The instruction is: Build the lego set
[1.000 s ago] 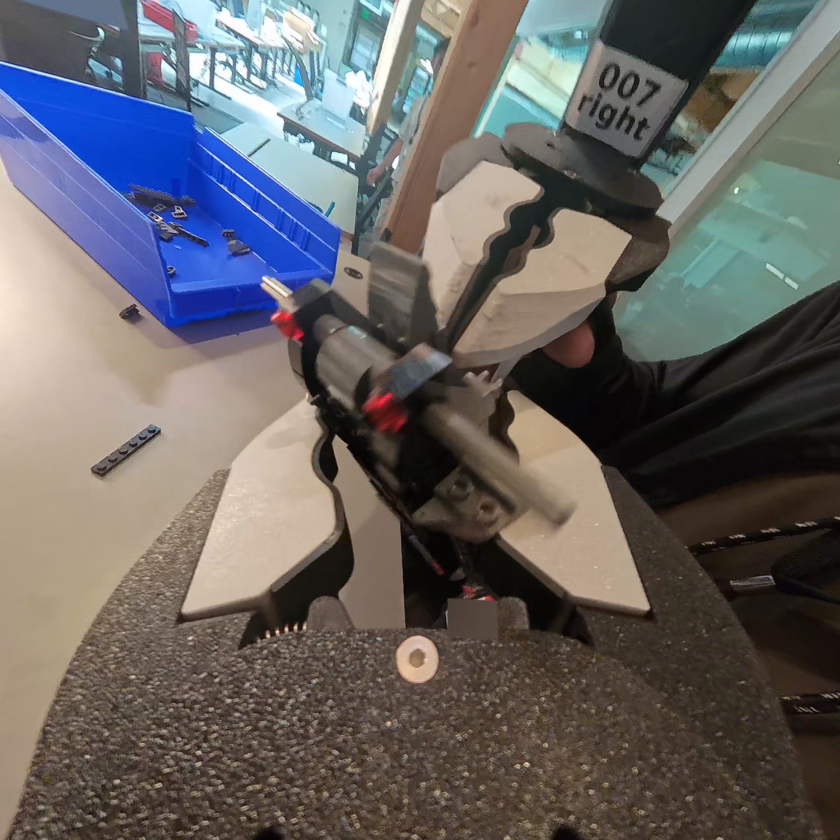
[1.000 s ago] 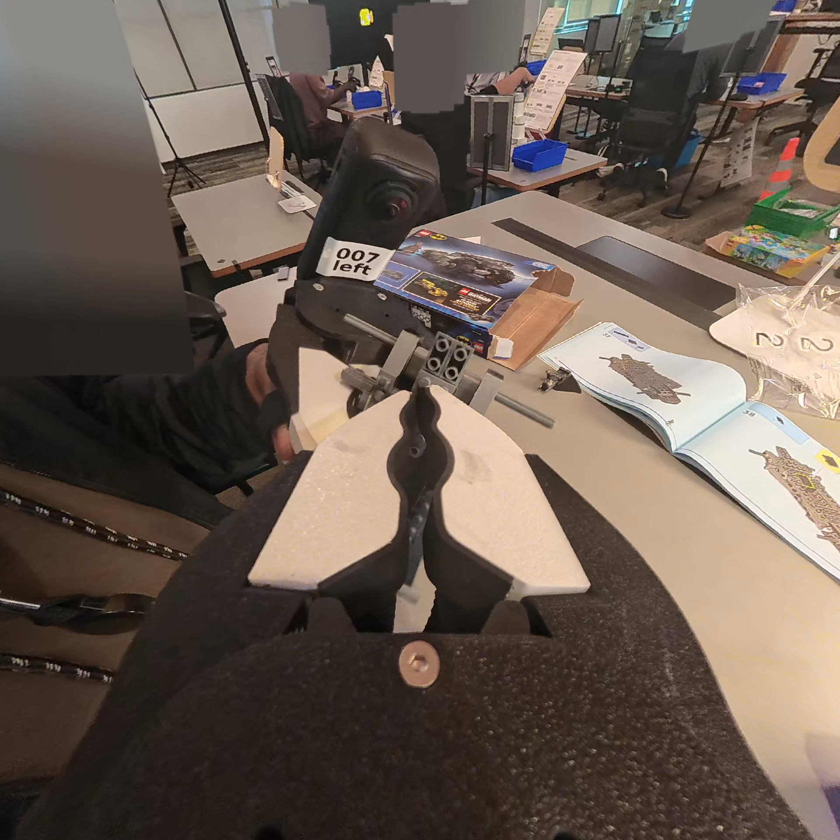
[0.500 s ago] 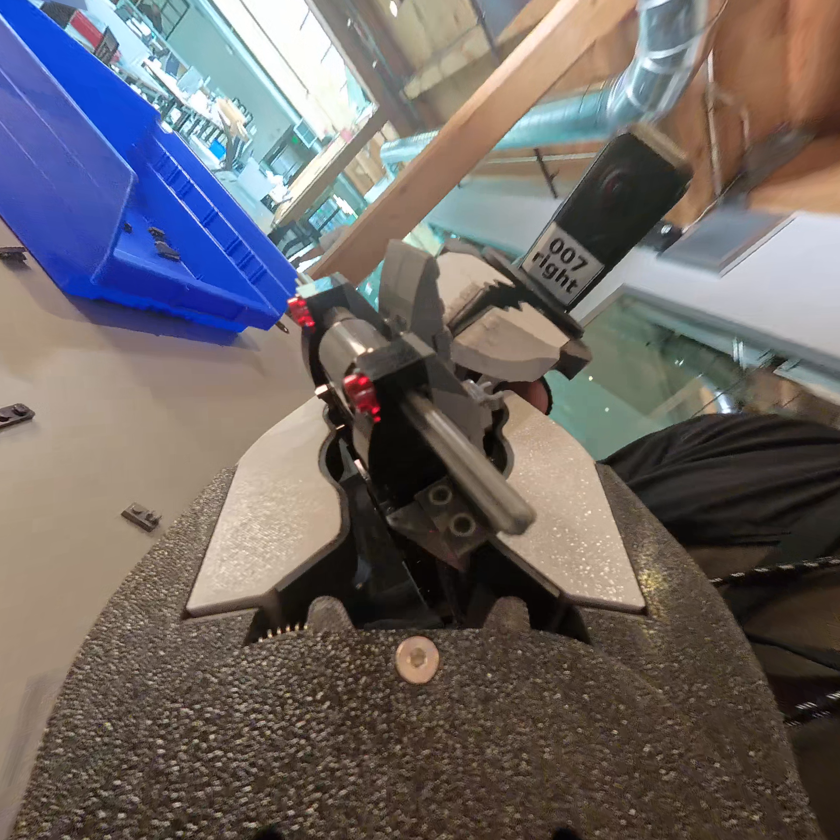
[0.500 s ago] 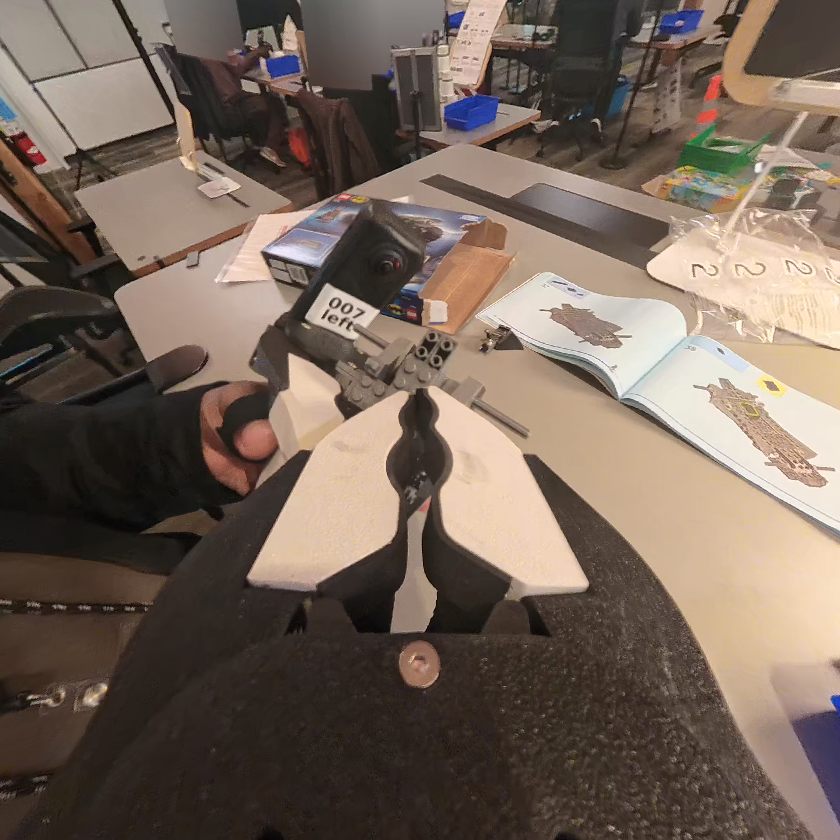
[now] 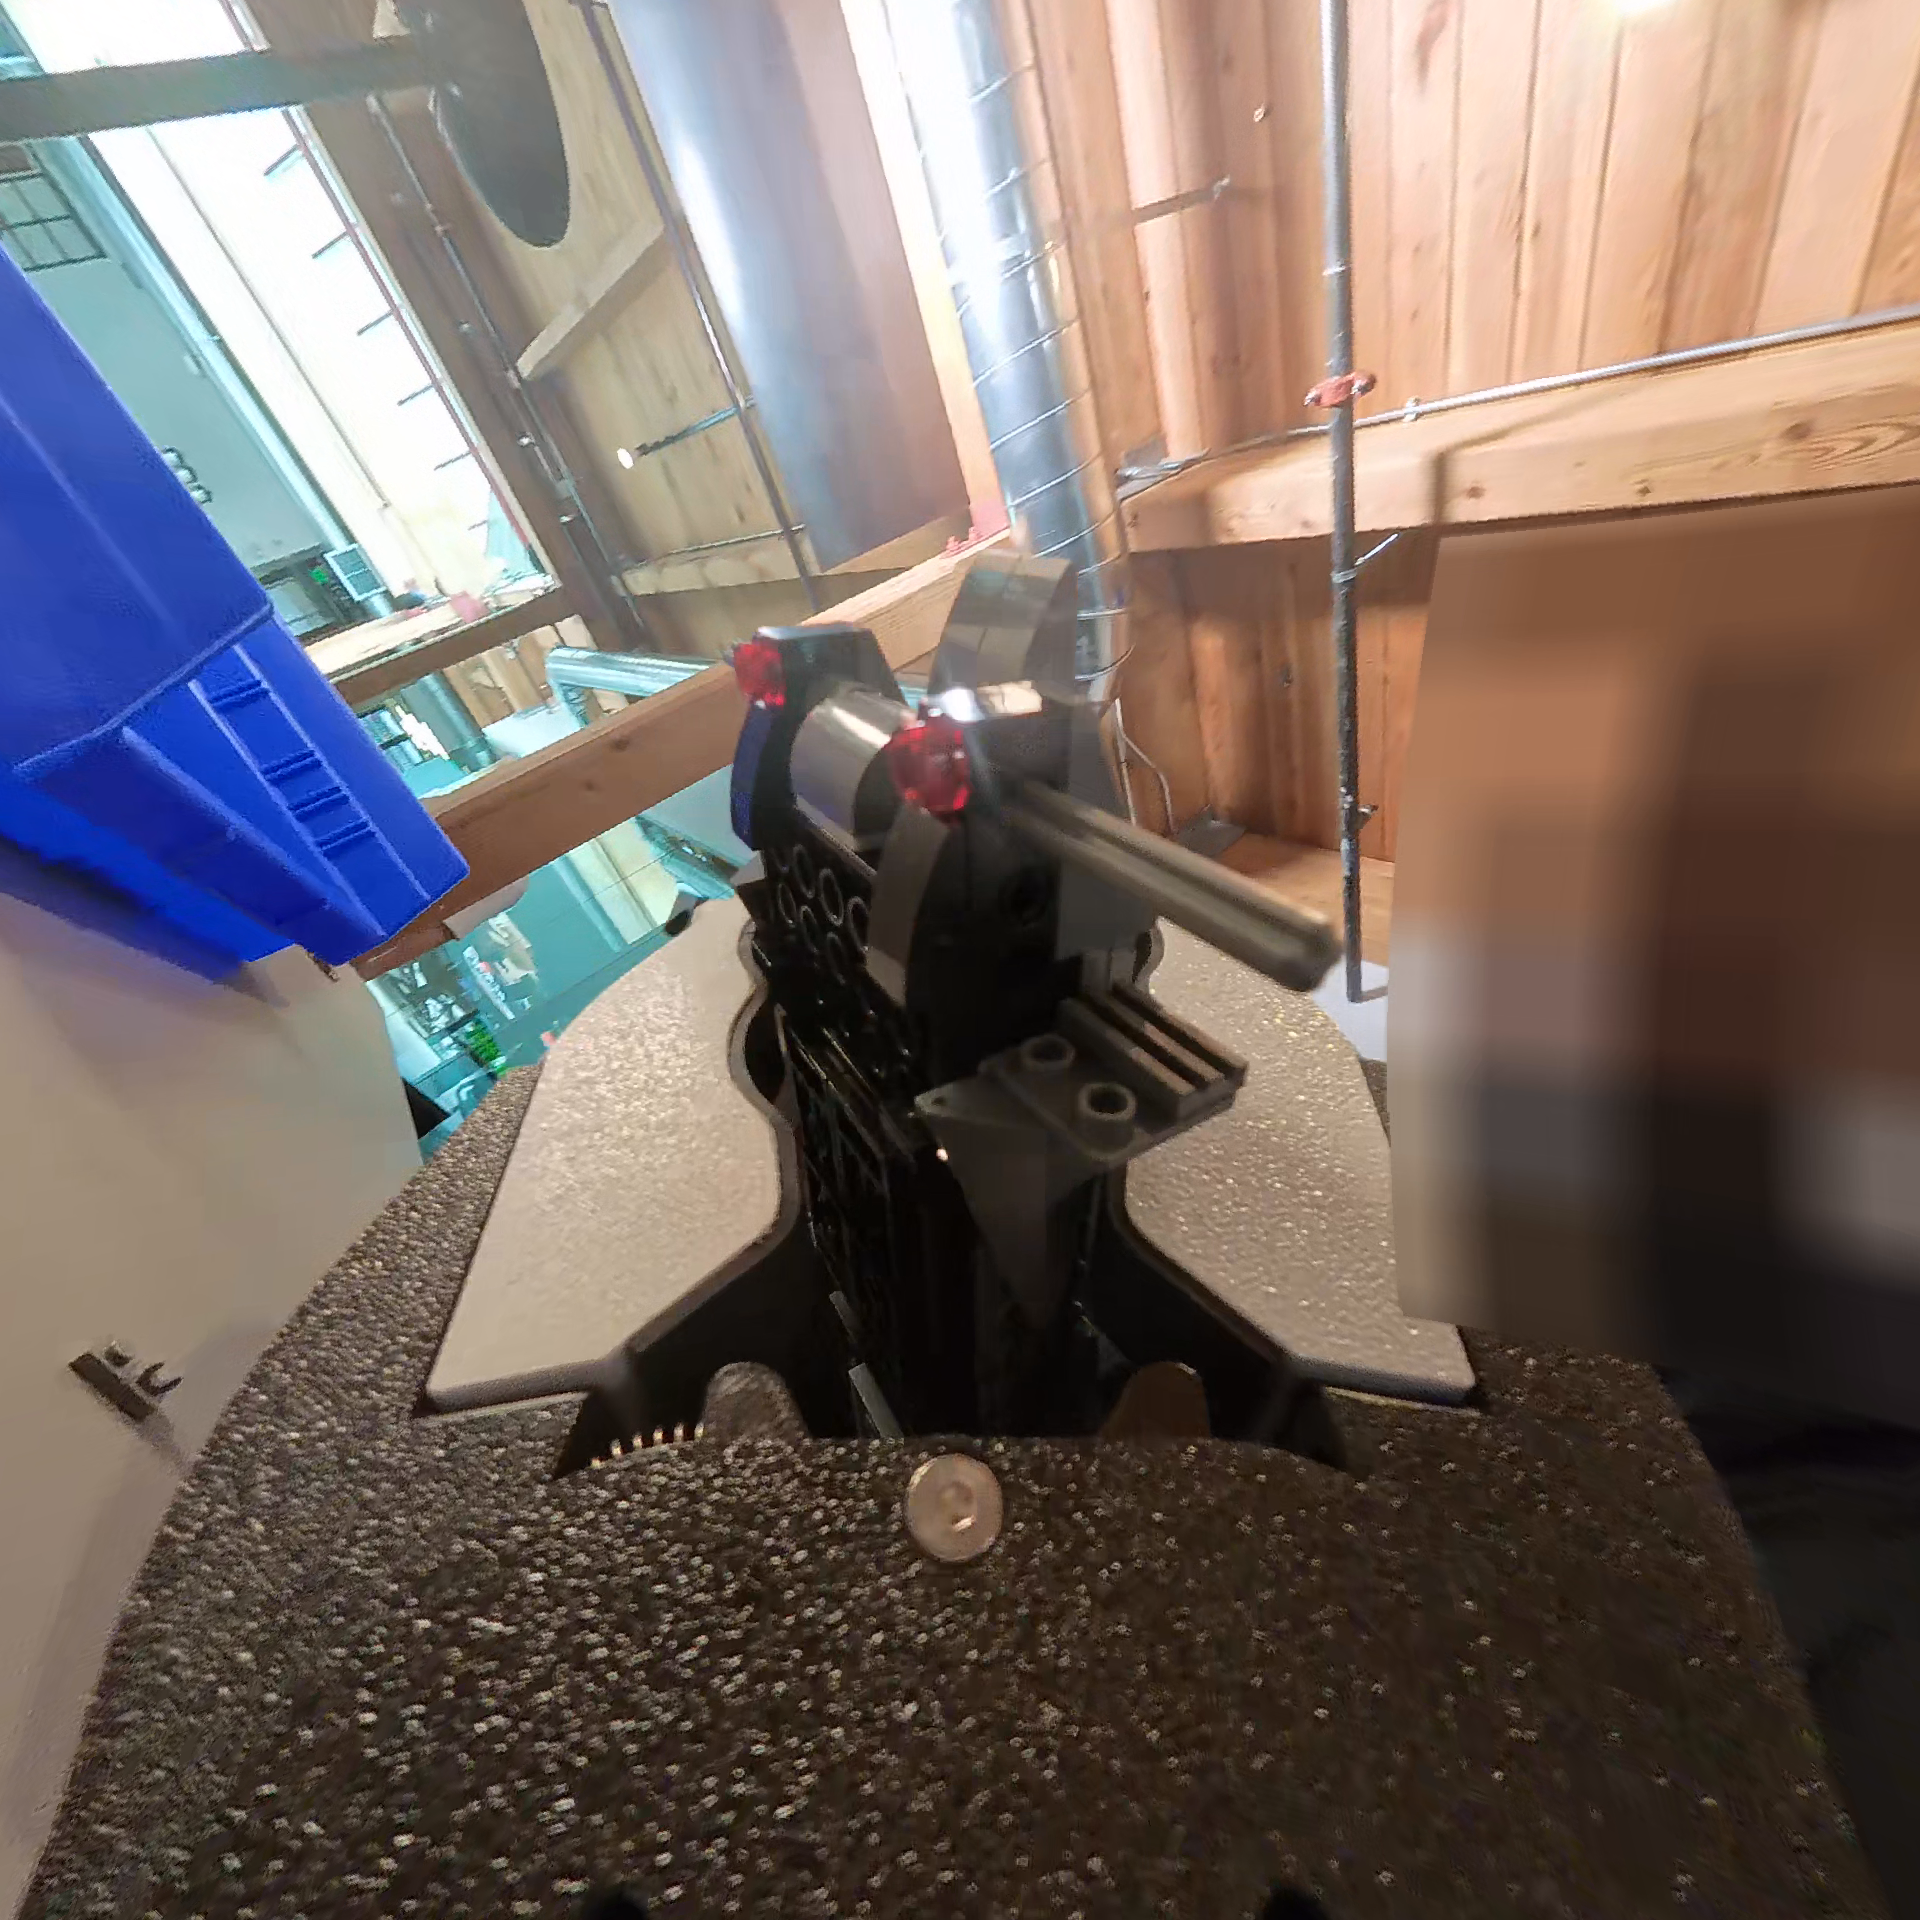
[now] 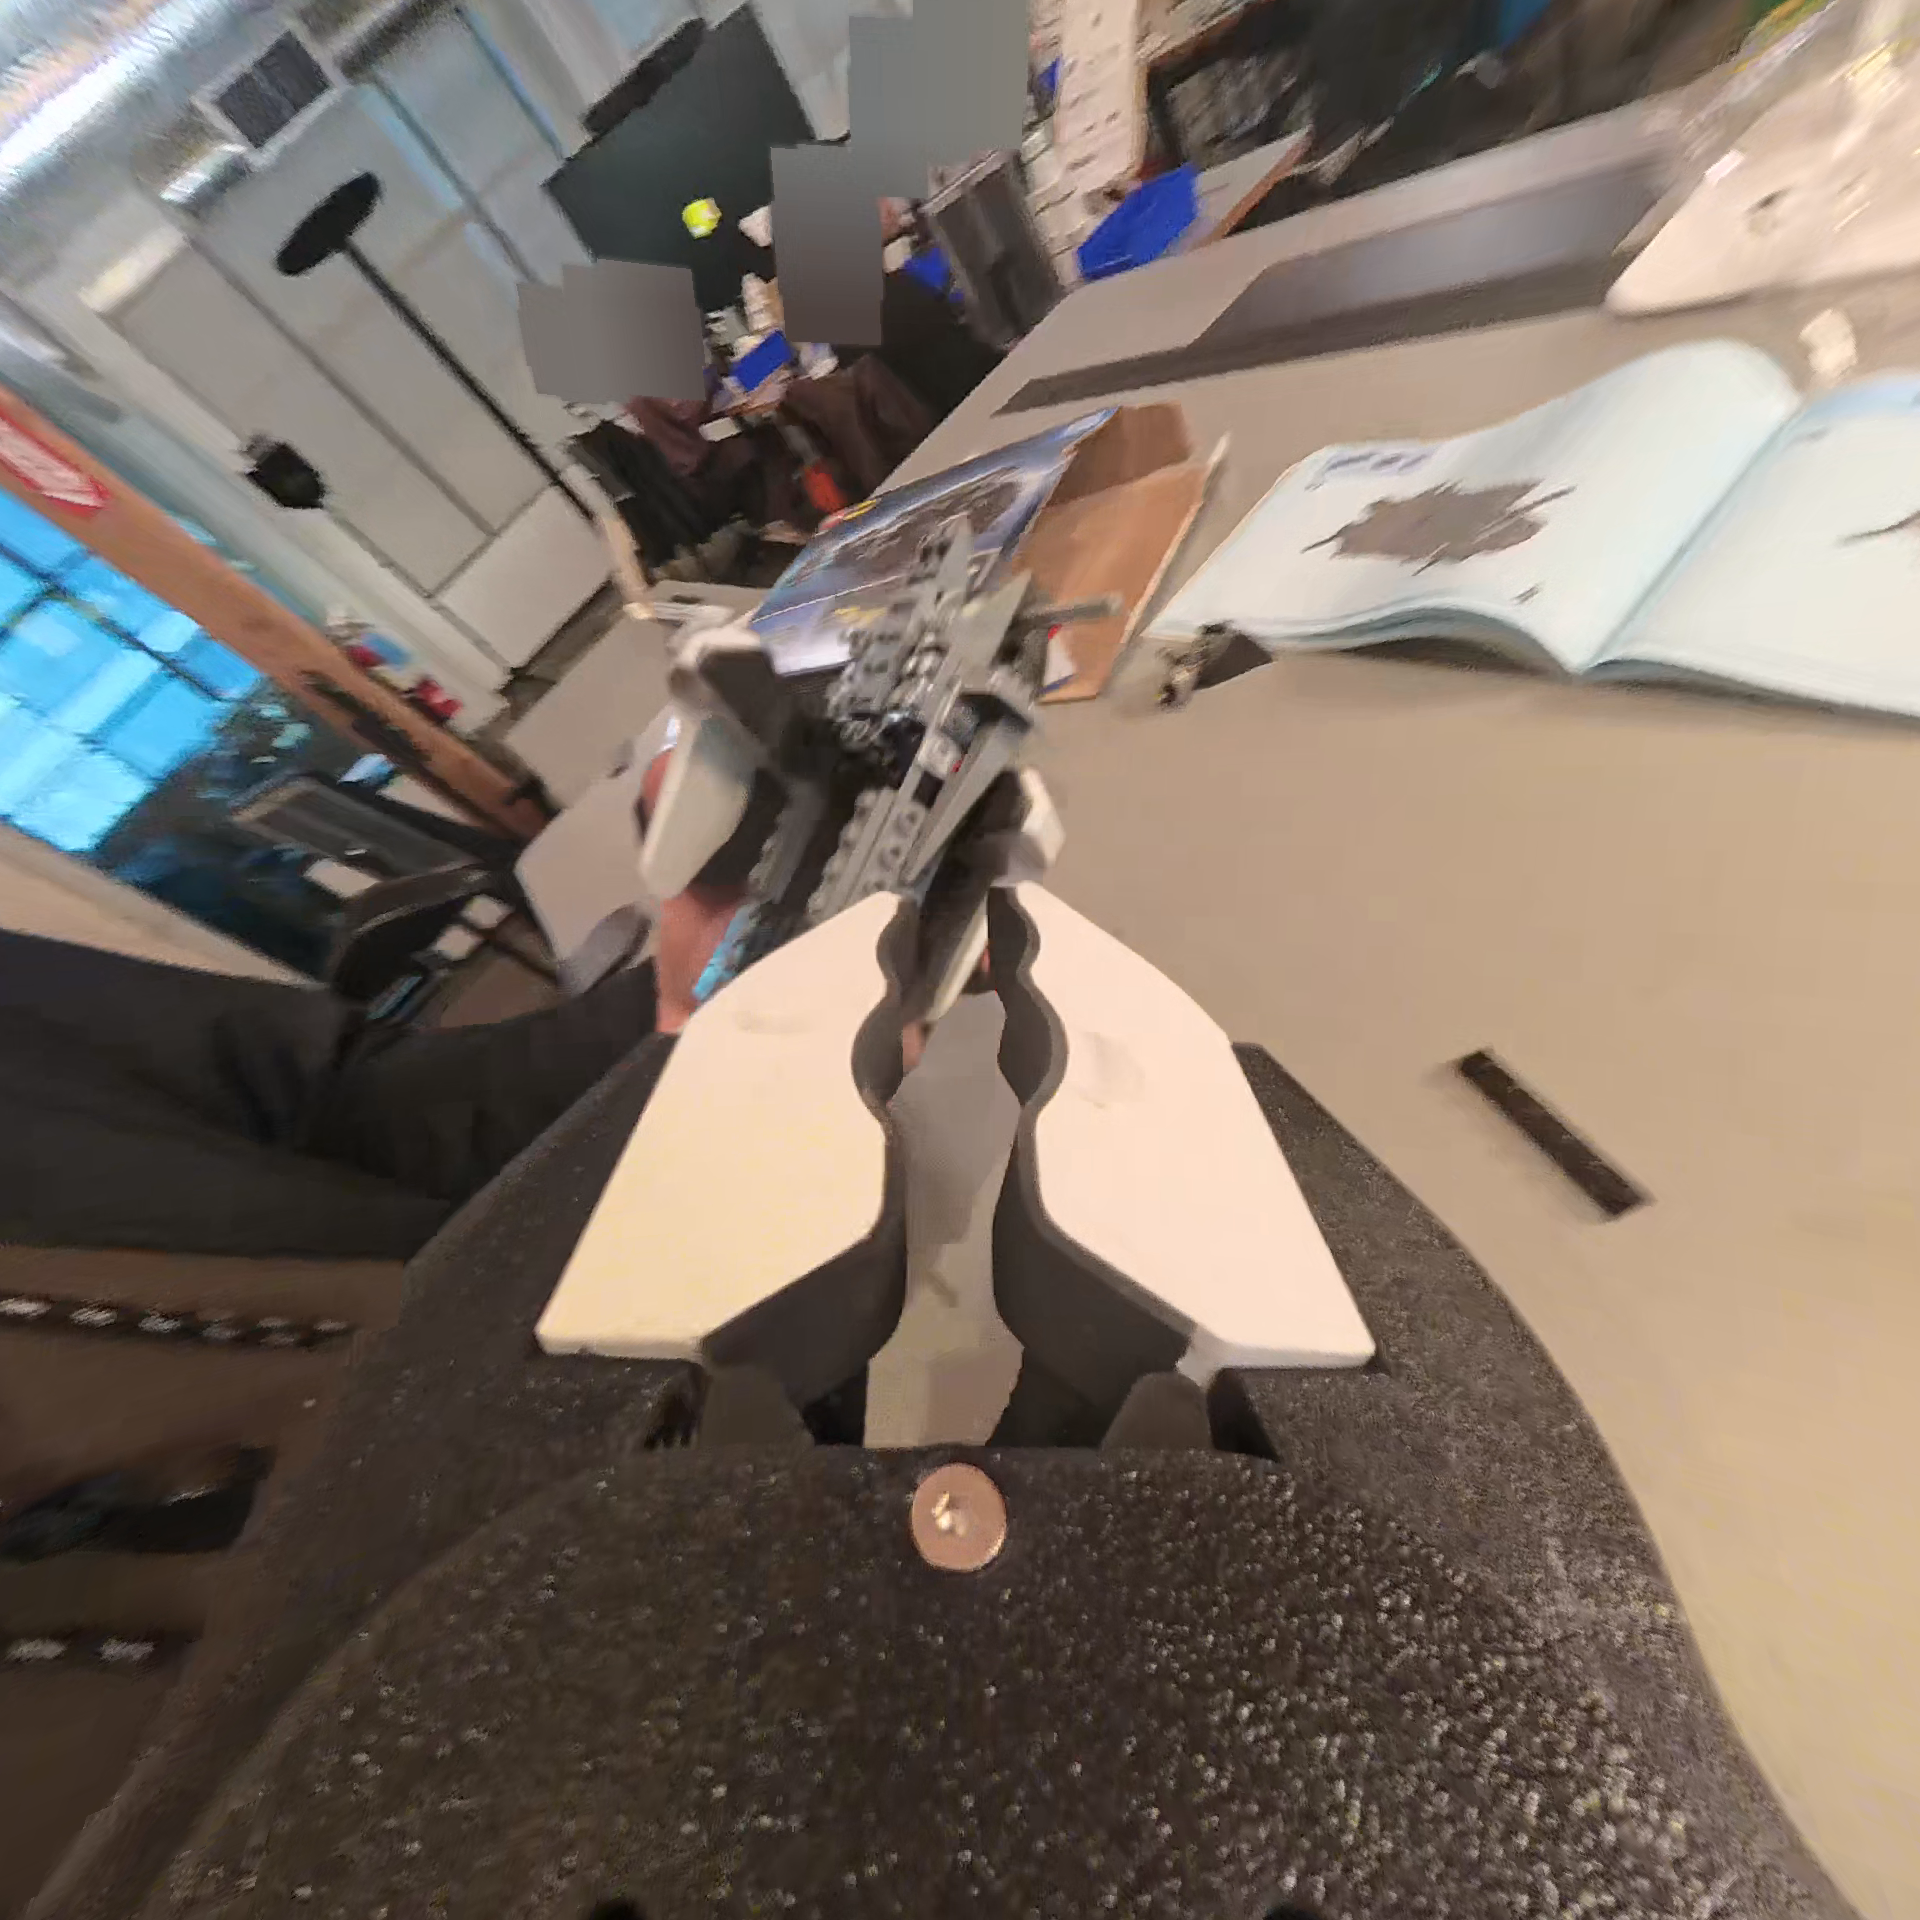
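Note:
My left gripper (image 5: 940, 935) is shut on a black and grey brick model (image 5: 935, 831) with red studs and a long grey axle sticking out to the right. It holds the model up, tilted toward the ceiling. In the right wrist view the same model (image 6: 914, 707) sits between the left gripper's white fingers (image 6: 696, 769), just ahead of my right gripper (image 6: 948, 920). The right jaws stand slightly apart, and a thin grey tip of the model reaches between the fingertips. This view is blurred, so I cannot make out any contact. The right gripper does not show in the left wrist view.
A blue bin (image 5: 156, 727) stands at the left on the grey table (image 6: 1455, 883), with a small dark piece (image 5: 125, 1377) near it. An open instruction booklet (image 6: 1558, 540), a cardboard box (image 6: 1122, 520), a small part (image 6: 1205, 655) and a black strip plate (image 6: 1548, 1132) lie on the table. The tips of both grippers are at nearly the same place.
The left gripper has tilted upward with the model. The right gripper, shut against the model before, has parted its jaws a little and left the left wrist view.

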`<state>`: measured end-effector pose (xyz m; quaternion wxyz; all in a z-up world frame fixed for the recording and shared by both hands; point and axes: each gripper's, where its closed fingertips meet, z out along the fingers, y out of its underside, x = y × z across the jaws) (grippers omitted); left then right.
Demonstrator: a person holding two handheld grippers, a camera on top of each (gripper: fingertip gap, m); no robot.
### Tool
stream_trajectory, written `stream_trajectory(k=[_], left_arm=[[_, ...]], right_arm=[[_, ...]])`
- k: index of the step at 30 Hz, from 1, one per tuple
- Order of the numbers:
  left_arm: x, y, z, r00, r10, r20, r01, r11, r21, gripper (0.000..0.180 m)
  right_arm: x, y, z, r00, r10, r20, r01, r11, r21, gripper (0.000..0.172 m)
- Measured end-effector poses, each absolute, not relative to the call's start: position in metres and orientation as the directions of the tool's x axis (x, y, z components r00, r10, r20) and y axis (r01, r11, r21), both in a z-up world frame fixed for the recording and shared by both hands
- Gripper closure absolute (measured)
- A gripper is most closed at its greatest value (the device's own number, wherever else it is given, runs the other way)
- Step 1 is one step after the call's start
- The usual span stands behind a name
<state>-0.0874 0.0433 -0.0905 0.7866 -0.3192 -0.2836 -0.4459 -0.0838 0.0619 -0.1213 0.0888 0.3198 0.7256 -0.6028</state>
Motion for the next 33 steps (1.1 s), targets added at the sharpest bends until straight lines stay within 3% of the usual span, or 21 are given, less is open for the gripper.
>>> stream_trajectory(k=[6,13,26,33], left_arm=[[-0.087,0.03,-0.08,0.466,-0.575,0.672,0.876,0.408,-0.257,0.116],[-0.082,0.018,-0.063,0.477,-0.658,0.582,0.875,0.414,-0.25,0.115],[-0.071,0.011,-0.049,0.461,-0.745,0.483,0.887,0.397,-0.235,0.113],[-0.06,0.019,-0.052,0.491,-0.702,0.516,0.871,0.373,-0.32,0.114]], right_arm=[[-0.067,0.045,-0.114,-0.784,0.211,-0.584,0.6,0.013,-0.8,0.152],[-0.06,0.042,-0.113,-0.785,0.173,-0.595,0.599,-0.038,-0.8,0.152],[-0.053,0.043,-0.11,-0.793,0.158,-0.589,0.583,-0.084,-0.808,0.153],[-0.051,0.046,-0.111,-0.801,0.199,-0.565,0.561,-0.08,-0.824,0.153]])
